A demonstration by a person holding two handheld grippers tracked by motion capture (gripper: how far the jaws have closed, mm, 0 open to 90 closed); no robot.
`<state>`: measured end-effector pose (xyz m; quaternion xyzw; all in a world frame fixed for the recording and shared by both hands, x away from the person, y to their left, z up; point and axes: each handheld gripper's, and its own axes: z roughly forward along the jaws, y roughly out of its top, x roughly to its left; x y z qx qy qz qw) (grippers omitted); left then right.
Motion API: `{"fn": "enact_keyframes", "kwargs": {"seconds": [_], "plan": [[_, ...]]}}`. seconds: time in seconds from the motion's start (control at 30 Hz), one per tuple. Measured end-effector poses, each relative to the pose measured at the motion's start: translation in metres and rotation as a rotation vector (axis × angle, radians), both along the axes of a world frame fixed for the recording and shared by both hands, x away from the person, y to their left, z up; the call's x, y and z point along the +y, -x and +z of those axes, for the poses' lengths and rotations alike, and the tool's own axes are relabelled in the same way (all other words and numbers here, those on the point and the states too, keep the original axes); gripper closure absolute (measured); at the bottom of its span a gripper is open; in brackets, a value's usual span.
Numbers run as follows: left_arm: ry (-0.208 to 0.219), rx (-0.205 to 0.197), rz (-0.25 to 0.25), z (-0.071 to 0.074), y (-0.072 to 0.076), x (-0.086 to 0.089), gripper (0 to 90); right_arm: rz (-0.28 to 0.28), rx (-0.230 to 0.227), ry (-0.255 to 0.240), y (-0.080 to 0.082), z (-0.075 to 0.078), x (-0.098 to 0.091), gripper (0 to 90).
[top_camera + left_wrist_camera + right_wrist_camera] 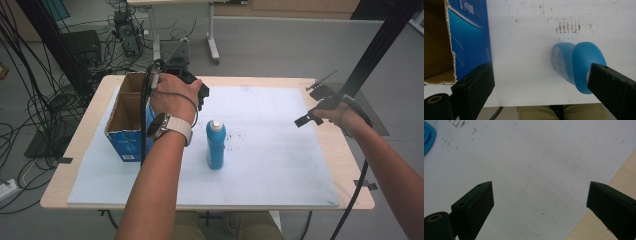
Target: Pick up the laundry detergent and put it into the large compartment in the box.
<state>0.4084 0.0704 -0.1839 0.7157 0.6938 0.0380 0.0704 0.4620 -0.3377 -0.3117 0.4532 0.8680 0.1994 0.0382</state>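
Note:
A blue bottle (216, 145) with a white cap stands upright on the white mat (280, 165) near the table's middle. My left gripper (199, 94) is held above the mat between the bottle and an open blue cardboard box (125, 120). In the left gripper view its black jaws stand wide apart and open (541, 72), the bottle (571, 65) just inside the right jaw and the box (471, 37) beyond the left jaw. My right gripper (312, 102) hovers over the mat's right edge. It is open (540, 192) with nothing between its jaws.
The wooden table (350, 165) shows as a rim around the mat. A corner of the bottle (427, 140) appears at the far left of the right gripper view. Cables and equipment lie on the floor behind the table.

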Motion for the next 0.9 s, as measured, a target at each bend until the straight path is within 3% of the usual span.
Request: {"fn": "enact_keyframes", "kwargs": {"seconds": [0.4,0.9], "plan": [[0.002,-0.016,0.010,0.0046,0.0041,-0.0042,5.9,0.003,-0.010,0.013,0.0016,0.0038,-0.0005,7.3],[0.002,-0.008,0.025,0.0069,0.0062,-0.0082,7.3,0.002,-0.007,0.017,0.0017,0.0028,-0.0017,7.3]]}}
